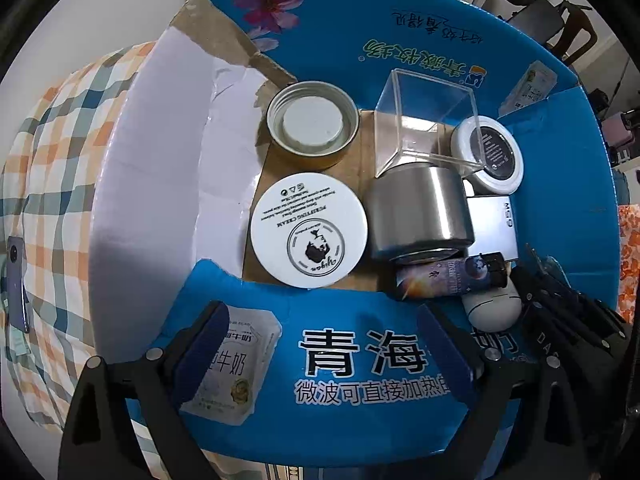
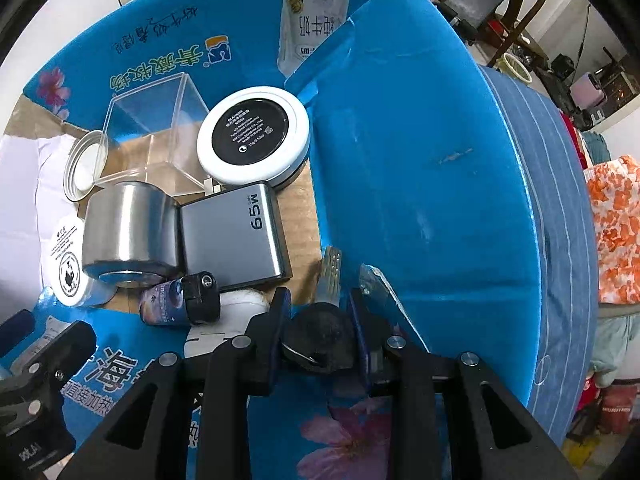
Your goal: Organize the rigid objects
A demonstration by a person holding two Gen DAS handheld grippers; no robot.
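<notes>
Right gripper (image 2: 318,330) pinching a key (image 2: 329,280) over the box's near right corner

Key blade points forward and down into the cardboard box (image 2: 420,160), toward the bare floor strip beside the 65W charger (image 2: 236,236) (the gap runs along the right wall); left gripper (image 1: 320,344) hangs spread and empty over the near wall, farther from that gap

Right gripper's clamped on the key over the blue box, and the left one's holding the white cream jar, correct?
Not quite. The right gripper is shut on the key over the blue box, as the right wrist view shows. But the left gripper holds nothing: in the left wrist view its jaws stand wide open, and the white cream jar lies untouched inside the box.
</notes>
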